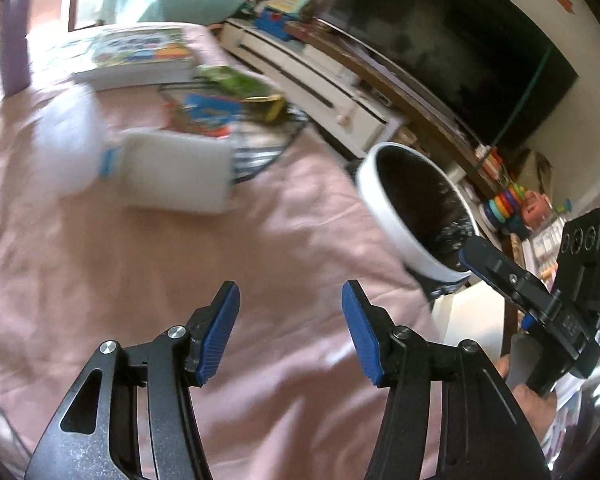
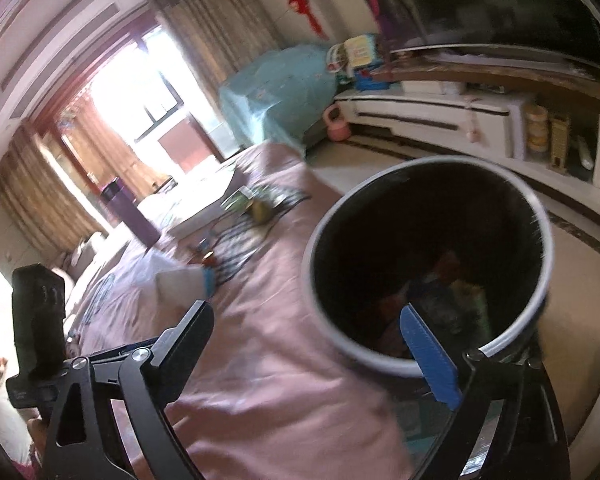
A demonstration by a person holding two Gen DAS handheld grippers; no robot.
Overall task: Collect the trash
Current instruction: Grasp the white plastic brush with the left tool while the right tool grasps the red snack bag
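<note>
A white plastic bottle (image 1: 172, 172) with a blue band lies on its side on the pink cloth, blurred, ahead of my left gripper (image 1: 290, 332). That gripper hangs open over bare cloth with nothing between its blue pads. The white bin (image 1: 388, 216) with a black liner stands off the cloth's right edge. In the right wrist view my right gripper (image 2: 312, 340) is wide open and empty, its right finger (image 2: 428, 356) over the bin (image 2: 364, 354). Colourful wrappers (image 2: 440, 292) lie at the bin's bottom. The bottle (image 2: 184, 284) lies beyond the left finger.
Snack wrappers (image 1: 236, 84) and a wire rack (image 1: 260, 148) lie past the bottle, with a stack of books (image 1: 136, 56) behind them. A purple cup (image 2: 130, 216) stands at the far end. A white TV cabinet (image 1: 320, 80) and toys line the wall.
</note>
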